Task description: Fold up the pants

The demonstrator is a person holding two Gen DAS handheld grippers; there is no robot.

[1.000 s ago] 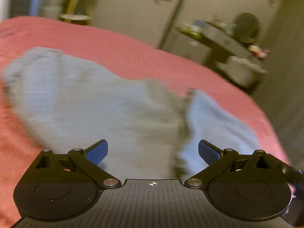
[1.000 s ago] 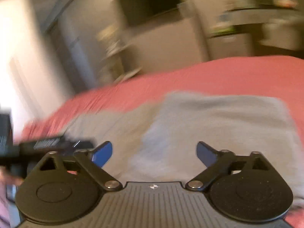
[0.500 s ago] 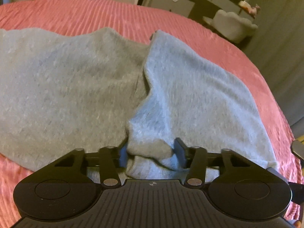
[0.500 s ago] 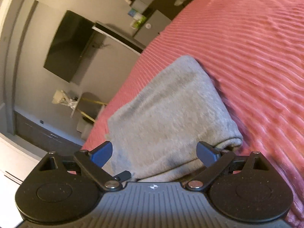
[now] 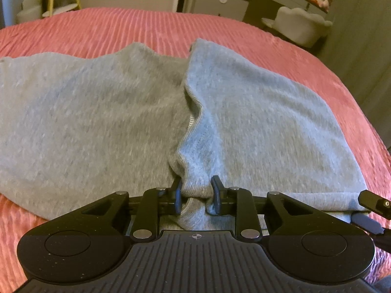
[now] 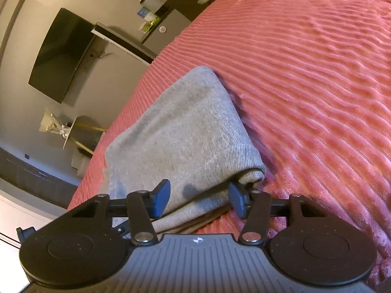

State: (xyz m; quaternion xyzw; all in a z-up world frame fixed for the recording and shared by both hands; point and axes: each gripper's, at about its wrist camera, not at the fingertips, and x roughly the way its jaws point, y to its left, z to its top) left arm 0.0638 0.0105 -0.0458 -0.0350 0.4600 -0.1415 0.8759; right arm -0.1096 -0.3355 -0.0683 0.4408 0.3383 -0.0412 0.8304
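Grey pants (image 5: 110, 112) lie spread on a pink ribbed bedspread (image 5: 122, 26). A folded part overlaps on the right. My left gripper (image 5: 196, 194) is shut on a bunched fold at the near edge of the pants. In the right wrist view the pants (image 6: 185, 131) show a ribbed cuff corner. My right gripper (image 6: 199, 199) straddles that corner with its jaws partly closed around the fabric, and gaps still show beside the pads. The right gripper's tip (image 5: 371, 201) shows at the right edge of the left wrist view.
The bedspread (image 6: 305, 85) stretches far to the right. Beyond the bed stand a dresser (image 5: 232, 0), a pale chair (image 5: 300, 26), a side table with gold legs (image 5: 56, 2) and a wall TV (image 6: 58, 53).
My left gripper has closed tighter on the fold of the pants. My right gripper's jaws have narrowed around the cuff corner and moved closer to it.
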